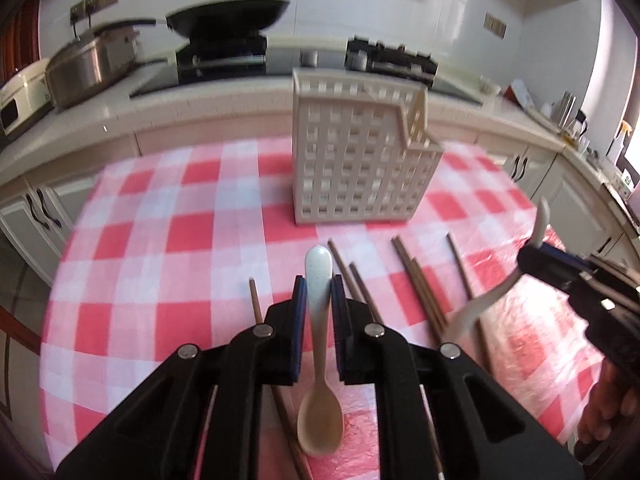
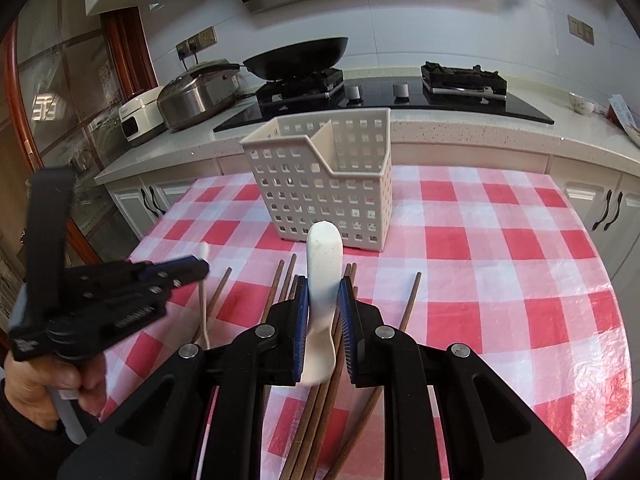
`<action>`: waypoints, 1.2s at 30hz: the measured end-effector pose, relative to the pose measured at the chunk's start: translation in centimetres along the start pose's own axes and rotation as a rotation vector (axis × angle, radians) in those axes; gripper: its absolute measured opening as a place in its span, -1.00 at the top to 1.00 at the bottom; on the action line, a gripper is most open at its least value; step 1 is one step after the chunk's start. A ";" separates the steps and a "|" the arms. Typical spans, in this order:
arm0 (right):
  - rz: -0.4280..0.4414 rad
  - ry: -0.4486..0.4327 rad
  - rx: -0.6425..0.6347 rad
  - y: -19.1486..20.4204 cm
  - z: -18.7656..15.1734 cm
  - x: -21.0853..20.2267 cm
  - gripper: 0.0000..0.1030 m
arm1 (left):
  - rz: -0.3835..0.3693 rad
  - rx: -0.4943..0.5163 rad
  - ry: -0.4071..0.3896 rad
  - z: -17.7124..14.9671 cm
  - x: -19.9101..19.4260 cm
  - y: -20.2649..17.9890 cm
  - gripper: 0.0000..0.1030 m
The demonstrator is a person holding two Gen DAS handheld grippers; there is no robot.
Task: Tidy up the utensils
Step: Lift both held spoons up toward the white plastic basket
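My left gripper [image 1: 318, 284] is shut on a pale blue-and-cream spoon [image 1: 318, 340], bowl toward the camera, handle tip pointing at the holder. My right gripper [image 2: 324, 292] is shut on a white spoon [image 2: 322, 288], held above the chopsticks. The beige perforated utensil holder [image 1: 360, 160] stands on the red-checked tablecloth [image 1: 180, 240] ahead of both grippers; it also shows in the right wrist view [image 2: 324, 188]. Several brown chopsticks [image 1: 420, 284] lie loose on the cloth in front of the holder, also under my right gripper [image 2: 320, 408]. The right gripper [image 1: 568, 276] and left gripper [image 2: 120, 280] see each other.
A kitchen counter [image 2: 460, 132] runs behind the table with a gas hob, a black wok [image 2: 296, 56], a steel cooker [image 2: 196, 92] and a white appliance [image 2: 140, 116]. Cabinet doors [image 2: 608, 208] sit below the counter. The table edge curves away at left and right.
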State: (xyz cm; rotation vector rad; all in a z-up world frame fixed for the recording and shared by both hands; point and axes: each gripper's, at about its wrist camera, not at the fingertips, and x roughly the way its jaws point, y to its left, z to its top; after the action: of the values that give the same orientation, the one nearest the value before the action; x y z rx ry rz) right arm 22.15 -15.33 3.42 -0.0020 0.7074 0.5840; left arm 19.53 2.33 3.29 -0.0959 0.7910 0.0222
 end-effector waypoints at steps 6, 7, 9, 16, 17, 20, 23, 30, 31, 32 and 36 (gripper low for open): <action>-0.007 -0.019 -0.003 0.2 0.2 -0.8 0.66 | 0.002 0.007 -0.048 0.6 -2.2 -0.4 0.76; -0.009 -0.020 -0.003 0.1 0.2 -0.8 0.66 | 0.002 0.007 -0.052 0.7 -2.4 -0.4 0.76; -0.013 -0.022 -0.001 0.0 0.2 -0.9 0.66 | 0.001 0.011 -0.062 0.8 -2.9 -0.5 0.77; -0.021 -0.034 -0.006 -0.1 1.0 -1.3 0.66 | 0.001 0.026 -0.107 2.0 -4.7 -0.8 0.77; -0.018 -0.037 -0.005 -0.1 1.3 -1.4 0.66 | 0.003 0.029 -0.115 2.3 -4.9 -0.9 0.77; -0.024 -0.055 -0.007 -0.2 2.2 -1.8 0.66 | 0.006 0.044 -0.136 3.4 -5.6 -1.2 0.77; -0.026 -0.063 -0.005 -0.3 3.2 -1.9 0.66 | 0.009 0.061 -0.165 4.6 -6.7 -1.6 0.78; -0.023 -0.094 -0.022 -0.2 6.9 -1.9 0.66 | 0.007 0.113 -0.224 8.8 -8.9 -3.0 0.84; -0.024 -0.103 -0.026 -0.1 7.5 -2.0 0.66 | 0.005 0.120 -0.233 9.5 -9.2 -3.3 1.00; -0.026 -0.118 -0.031 0.0 8.4 -2.2 0.66 | 0.002 0.122 -0.240 10.1 -9.4 -3.4 1.00; -0.029 -0.153 -0.036 -0.1 11.3 -2.4 0.66 | -0.019 0.131 -0.264 13.4 -9.7 -3.8 1.00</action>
State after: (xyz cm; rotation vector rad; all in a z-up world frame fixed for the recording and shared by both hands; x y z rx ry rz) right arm 27.65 -14.39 13.52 -0.0010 0.5478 0.5626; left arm 22.39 -0.08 19.84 0.0242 0.5257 -0.0343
